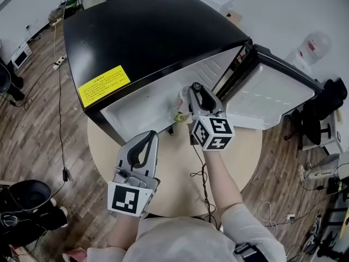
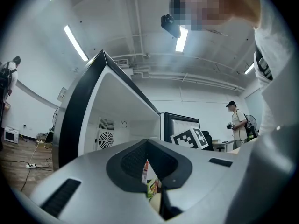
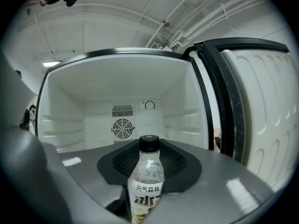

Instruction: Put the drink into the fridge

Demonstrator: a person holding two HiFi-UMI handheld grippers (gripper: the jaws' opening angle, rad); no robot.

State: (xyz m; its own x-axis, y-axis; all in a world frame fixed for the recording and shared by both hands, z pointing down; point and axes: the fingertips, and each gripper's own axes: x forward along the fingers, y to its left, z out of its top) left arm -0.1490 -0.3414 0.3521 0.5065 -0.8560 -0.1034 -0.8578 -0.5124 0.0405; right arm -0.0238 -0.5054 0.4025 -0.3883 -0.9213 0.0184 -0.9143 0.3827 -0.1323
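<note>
While right hand-held gripper (image 1: 192, 94) clenches upright clear plastic drink bottle with black cap (image 3: 147, 178), open white-lined black fridge (image 3: 93, 125) lies straight ahead; left hand-held gripper (image 1: 148, 138) closed, empty, farther back.

Fridge (image 1: 147, 37): gloss black casing with a yellow label (image 1: 103, 84) printed in dark text, and a white inner liner (image 3: 93, 85); door (image 1: 272, 91) black-framed with white lining. Drink bottle (image 3: 147, 176): clear body, black cap (image 3: 149, 143), white band with dark characters and yellow-green print lower down. Left gripper (image 1: 150, 136) and right gripper (image 1: 192, 96): silver-grey shells with black ribbed pads (image 3: 175, 164), each carrying a white cube (image 1: 212, 134) with black square markers; round table (image 1: 240, 162) pale beige, floor (image 1: 38, 124) brown wood planks.
</note>
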